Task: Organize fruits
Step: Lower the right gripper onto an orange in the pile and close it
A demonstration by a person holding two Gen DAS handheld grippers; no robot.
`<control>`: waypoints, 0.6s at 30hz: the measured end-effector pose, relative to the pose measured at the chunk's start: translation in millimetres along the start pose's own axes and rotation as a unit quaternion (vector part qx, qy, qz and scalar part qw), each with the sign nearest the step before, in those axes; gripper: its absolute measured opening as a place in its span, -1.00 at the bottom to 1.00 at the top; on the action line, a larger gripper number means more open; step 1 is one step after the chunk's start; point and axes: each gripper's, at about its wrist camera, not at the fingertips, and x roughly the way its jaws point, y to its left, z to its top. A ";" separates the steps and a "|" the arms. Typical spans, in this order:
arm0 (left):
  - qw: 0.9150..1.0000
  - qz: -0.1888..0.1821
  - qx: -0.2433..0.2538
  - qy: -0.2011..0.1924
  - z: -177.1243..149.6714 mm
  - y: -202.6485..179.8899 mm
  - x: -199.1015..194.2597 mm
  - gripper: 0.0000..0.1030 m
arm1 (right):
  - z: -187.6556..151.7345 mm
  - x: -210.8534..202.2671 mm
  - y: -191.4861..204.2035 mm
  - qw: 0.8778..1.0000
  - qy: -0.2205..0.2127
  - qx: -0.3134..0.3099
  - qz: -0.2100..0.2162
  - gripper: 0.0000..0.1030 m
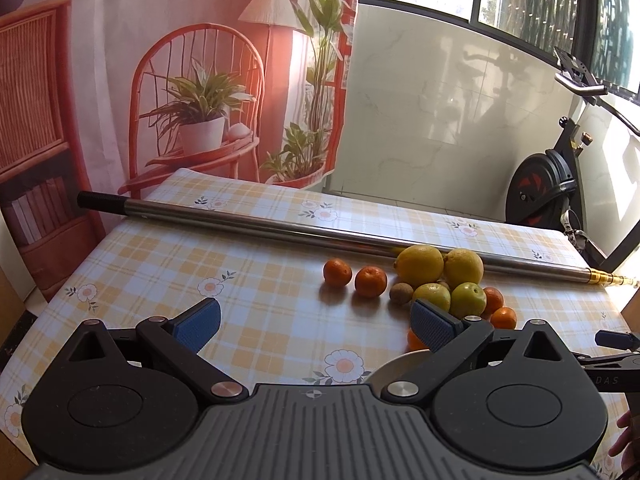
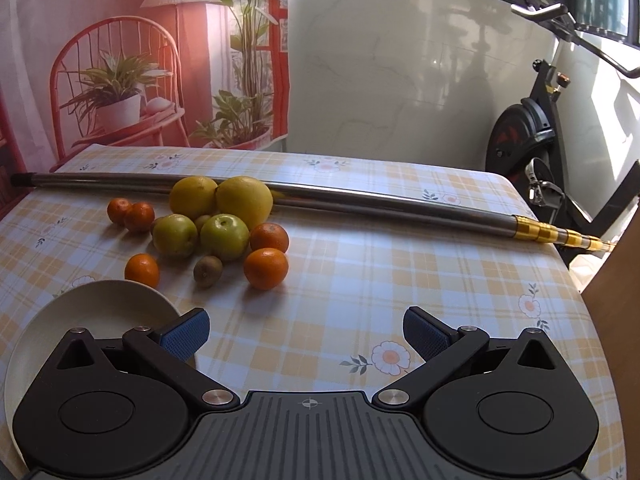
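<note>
A pile of fruit lies on the checked tablecloth: two big yellow lemons, two green apples, several small oranges and a kiwi. The same pile shows in the left wrist view. A white plate lies empty at the near left of the pile; its rim peeks out in the left wrist view. My left gripper is open and empty, left of the pile. My right gripper is open and empty, in front of the pile and right of the plate.
A long metal pole with a gold end lies across the table behind the fruit, also in the left wrist view. An exercise bike stands past the table's far right corner. A printed backdrop hangs behind the table.
</note>
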 end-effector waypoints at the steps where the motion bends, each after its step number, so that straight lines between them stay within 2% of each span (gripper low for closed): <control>1: 1.000 0.004 0.001 0.001 0.0 -0.2 1.4 0.98 | 0.0 4.7 -2.2 1.000 0.002 0.002 0.003 1.00; 8: 1.000 0.019 -0.018 0.003 -2.0 -0.5 8.8 0.99 | 1.2 38.6 -28.5 0.999 0.001 0.042 0.010 0.99; 13: 0.999 0.021 -0.025 0.005 -3.2 0.5 14.9 0.99 | 0.5 54.1 -32.7 0.998 -0.032 0.041 0.035 0.98; 17: 0.999 0.020 -0.031 0.007 -4.9 1.9 18.5 0.99 | 0.9 62.2 -24.2 0.997 -0.070 0.011 0.034 0.77; 18: 0.999 0.018 -0.035 0.008 -5.6 3.1 19.4 0.99 | 1.0 64.6 -22.5 0.997 -0.071 0.004 0.036 0.67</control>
